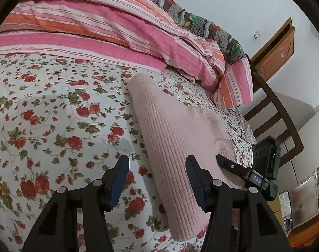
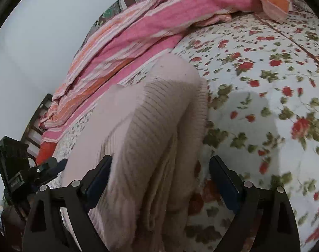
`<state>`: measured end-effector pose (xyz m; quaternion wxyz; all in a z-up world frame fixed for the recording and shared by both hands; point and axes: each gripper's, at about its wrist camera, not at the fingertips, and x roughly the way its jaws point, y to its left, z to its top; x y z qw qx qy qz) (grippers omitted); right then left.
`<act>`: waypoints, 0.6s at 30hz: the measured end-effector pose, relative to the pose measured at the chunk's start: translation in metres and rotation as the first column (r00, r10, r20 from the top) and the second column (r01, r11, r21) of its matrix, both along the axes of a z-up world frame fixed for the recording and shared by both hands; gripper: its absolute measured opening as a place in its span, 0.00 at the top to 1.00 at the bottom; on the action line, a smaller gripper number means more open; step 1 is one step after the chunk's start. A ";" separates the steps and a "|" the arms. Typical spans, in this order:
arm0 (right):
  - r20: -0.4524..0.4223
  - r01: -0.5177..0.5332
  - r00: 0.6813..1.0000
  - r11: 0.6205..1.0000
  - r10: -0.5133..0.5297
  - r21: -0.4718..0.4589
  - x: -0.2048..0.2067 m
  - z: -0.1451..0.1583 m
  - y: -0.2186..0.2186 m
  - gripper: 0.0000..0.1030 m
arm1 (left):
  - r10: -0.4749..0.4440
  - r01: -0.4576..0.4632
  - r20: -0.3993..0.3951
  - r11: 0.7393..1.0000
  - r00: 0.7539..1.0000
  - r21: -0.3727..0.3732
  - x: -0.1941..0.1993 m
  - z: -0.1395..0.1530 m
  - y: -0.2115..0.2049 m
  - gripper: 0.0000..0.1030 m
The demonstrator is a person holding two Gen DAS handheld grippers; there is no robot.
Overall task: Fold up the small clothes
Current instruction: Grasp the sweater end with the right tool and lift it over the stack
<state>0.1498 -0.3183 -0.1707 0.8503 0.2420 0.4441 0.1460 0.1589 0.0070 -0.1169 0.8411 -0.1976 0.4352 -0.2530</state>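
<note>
A pale pink ribbed knit garment [image 1: 170, 130] lies folded into a long strip on the flowered bedsheet [image 1: 54, 115]. My left gripper [image 1: 157, 166] is open, its jaws wide apart over the garment's left edge near its near end. The right gripper shows at the right of this view [image 1: 243, 168], resting on the garment's right side. In the right wrist view the garment [image 2: 151, 115] runs away from me, with a folded layer on top. My right gripper [image 2: 161, 168] is open, with the near end of the garment between its fingers.
A pink and orange striped quilt [image 1: 106, 27] is bunched along the far side of the bed, also in the right wrist view [image 2: 138, 25]. A dark wooden bed frame [image 1: 275, 113] and a wooden door [image 1: 275, 50] stand at the right. Clear plastic boxes [image 1: 302, 199] sit low right.
</note>
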 end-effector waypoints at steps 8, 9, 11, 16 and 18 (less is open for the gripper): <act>-0.043 -0.058 0.997 0.993 0.063 0.107 0.004 0.014 0.003 0.61 | 0.041 -0.040 0.022 0.998 0.999 -0.039 -0.005 0.011 0.031 0.48; -0.039 -0.053 0.998 0.992 0.057 0.117 0.003 0.020 0.003 0.62 | 0.044 -0.043 0.025 0.998 0.999 -0.039 -0.005 0.012 0.034 0.48; 0.003 -0.041 0.999 0.992 0.041 0.119 -0.001 0.044 0.007 0.64 | 0.050 -0.049 0.031 0.998 0.998 -0.031 -0.008 0.015 0.042 0.48; 0.112 -0.006 0.994 0.999 0.000 0.051 -0.003 0.115 0.039 0.65 | 0.072 -0.071 0.045 0.997 0.996 -0.022 -0.013 0.019 0.063 0.48; 0.148 0.020 0.989 1.000 -0.018 -0.011 -0.001 0.137 0.054 0.65 | 0.085 -0.084 0.047 0.996 0.995 -0.029 -0.015 0.020 0.073 0.48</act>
